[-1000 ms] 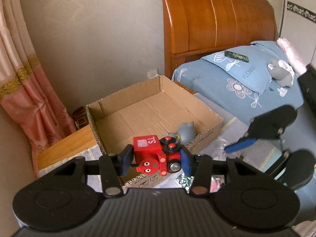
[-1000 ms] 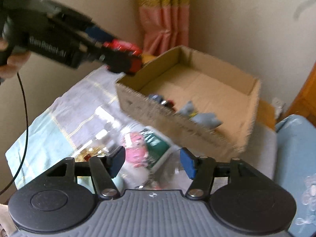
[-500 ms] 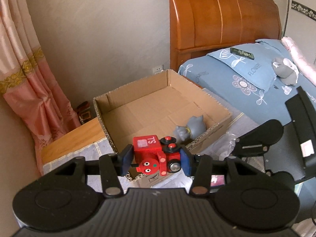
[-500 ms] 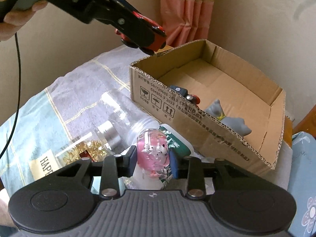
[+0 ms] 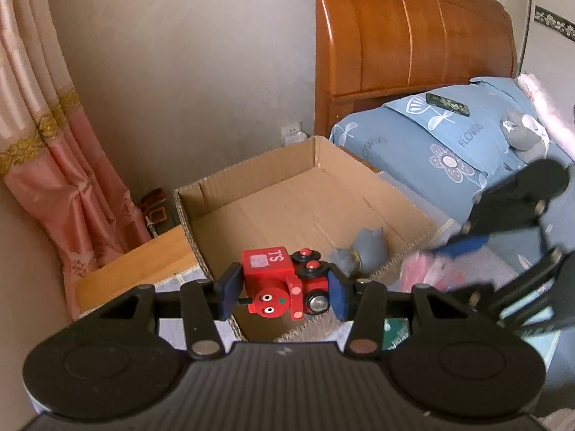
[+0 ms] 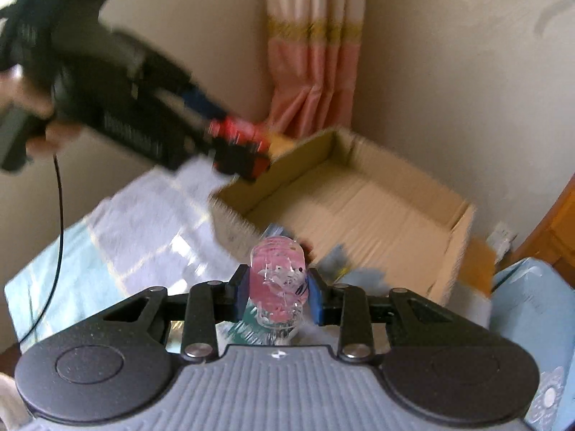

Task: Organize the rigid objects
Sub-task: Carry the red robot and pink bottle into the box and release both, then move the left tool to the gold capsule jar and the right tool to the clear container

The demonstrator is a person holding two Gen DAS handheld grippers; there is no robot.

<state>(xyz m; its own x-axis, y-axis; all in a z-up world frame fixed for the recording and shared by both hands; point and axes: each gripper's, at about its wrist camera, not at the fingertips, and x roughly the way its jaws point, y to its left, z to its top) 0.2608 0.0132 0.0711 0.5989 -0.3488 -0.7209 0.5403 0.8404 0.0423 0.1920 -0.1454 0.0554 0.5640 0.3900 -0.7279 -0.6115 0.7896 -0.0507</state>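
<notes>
Red train (image 5: 284, 283) clamped; pink bottle (image 6: 277, 280) clamped.

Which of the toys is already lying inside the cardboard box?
The grey cat figure, near the front wall of the cardboard box. The red train and pink clear toy are each gripped.

Location I'm working in: home bedroom. Evidence: glossy orange-brown wooden headboard (image 5: 413, 36); blue flower-printed pillow (image 5: 463, 125) on matching bedding; pink pleated curtain with gold trim (image 5: 43, 143); white wall socket (image 5: 293, 133); grey plush toy (image 5: 524, 136).
</notes>
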